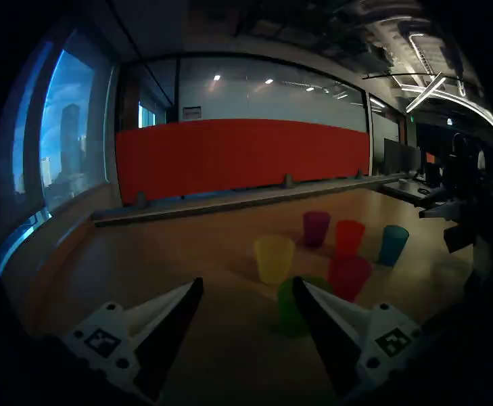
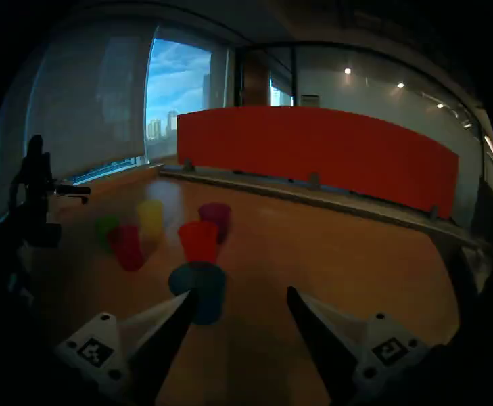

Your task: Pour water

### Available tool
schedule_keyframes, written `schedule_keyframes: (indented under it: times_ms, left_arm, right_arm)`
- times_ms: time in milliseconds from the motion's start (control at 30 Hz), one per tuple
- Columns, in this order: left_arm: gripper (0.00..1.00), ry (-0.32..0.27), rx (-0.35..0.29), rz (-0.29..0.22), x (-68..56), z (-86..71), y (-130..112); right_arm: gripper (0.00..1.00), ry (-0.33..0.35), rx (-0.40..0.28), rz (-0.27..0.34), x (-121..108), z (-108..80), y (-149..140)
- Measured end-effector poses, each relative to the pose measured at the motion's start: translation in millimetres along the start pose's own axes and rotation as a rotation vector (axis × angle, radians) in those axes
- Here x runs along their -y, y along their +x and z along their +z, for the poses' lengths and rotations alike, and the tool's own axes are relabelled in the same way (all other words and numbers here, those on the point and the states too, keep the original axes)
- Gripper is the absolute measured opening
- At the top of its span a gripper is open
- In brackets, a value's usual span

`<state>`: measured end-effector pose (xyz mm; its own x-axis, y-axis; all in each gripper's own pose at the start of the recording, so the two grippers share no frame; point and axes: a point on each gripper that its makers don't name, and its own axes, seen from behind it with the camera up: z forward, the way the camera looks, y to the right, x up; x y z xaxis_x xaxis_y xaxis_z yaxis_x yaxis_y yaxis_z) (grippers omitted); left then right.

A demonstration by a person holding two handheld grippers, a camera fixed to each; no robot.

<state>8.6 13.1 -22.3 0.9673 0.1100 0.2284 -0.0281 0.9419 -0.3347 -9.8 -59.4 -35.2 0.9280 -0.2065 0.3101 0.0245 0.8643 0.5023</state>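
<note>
Six coloured cups stand clustered on the wooden table (image 1: 178, 237), well in from its far edge, where a red partition (image 1: 243, 155) runs. In the left gripper view, the left gripper (image 1: 247, 291) hangs with jaws spread and empty, the green cup (image 1: 287, 310) just behind its right fingertip. The right gripper (image 2: 241, 294) is likewise released and holds nothing, the teal cup (image 2: 204, 289) nearest, behind its left fingertip.

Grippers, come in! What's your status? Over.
Left gripper open, empty; right gripper open, empty. Six coloured cups upright on table, none gripped. Green cup nearest left, teal cup nearest right. Path clear.
</note>
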Motion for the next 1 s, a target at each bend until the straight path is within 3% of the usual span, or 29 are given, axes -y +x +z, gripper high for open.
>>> schedule_keyframes:
  times_ms: [367, 667, 1000]
  left_arm:
    - [0.98, 0.049, -0.106, -0.056, -7.9, -3.8, 30.1]
    - [0.98, 0.097, -0.154, -0.082, -11.4, -2.6, 41.0]
    - [0.98, 0.134, -0.221, -0.098, -17.2, -3.9, 63.7]
  right_arm:
    - [1.00, -0.164, -0.137, 0.023, -25.3, -10.1, 38.1]
    - [1.00, -0.349, -0.259, 0.068, -53.7, -27.5, 66.3]
    - [1.00, -0.488, -0.344, 0.103, -67.7, -40.7, 77.5]
